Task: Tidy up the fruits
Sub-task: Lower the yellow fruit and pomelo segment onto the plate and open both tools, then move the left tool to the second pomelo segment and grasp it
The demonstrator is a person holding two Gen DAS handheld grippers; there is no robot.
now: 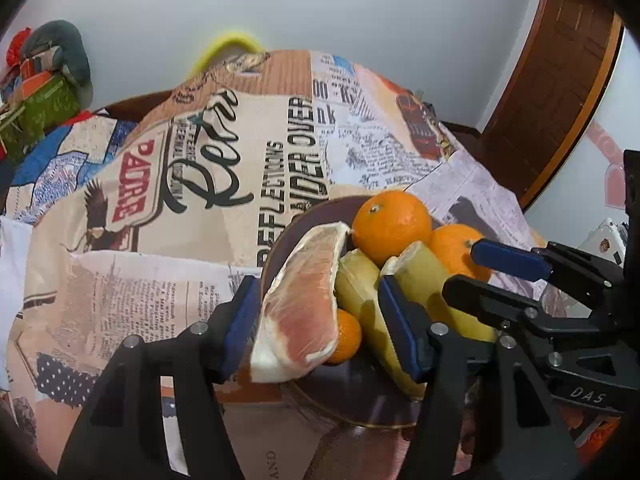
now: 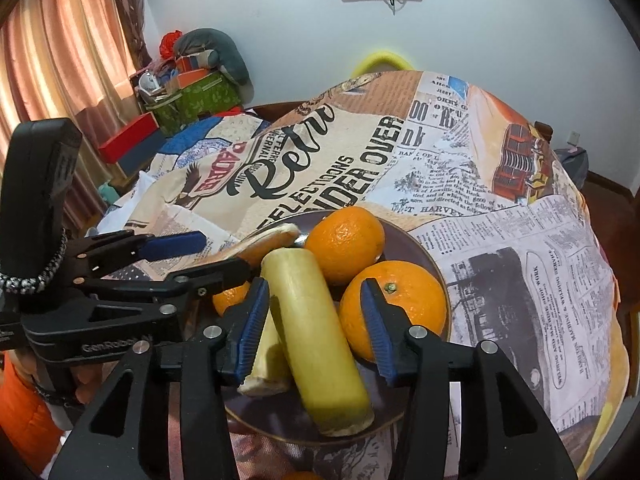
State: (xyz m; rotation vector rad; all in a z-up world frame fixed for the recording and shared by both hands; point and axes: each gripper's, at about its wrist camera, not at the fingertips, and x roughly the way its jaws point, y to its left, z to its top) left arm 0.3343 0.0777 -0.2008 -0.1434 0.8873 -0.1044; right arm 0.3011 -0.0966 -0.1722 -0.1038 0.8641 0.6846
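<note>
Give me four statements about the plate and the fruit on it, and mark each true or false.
1. The pomelo wedge lies on the dark plate. True.
2. The plate holds only oranges. False: two pale yellow stalks lie there too.
3. The right gripper straddles a yellow stalk. True.
4. The tablecloth is plain white. False: it carries newspaper print.

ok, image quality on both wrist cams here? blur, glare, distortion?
Left wrist view: strong fisheye bending, dark corners; the pomelo wedge is fairly sharp, with glare on its plastic wrap and highlights on the top orange. Right wrist view: same curvature, bowing the newspaper-print tablecloth; the near end of the front sugarcane piece is soft; lighting is even and diffuse, shadows faint.
</note>
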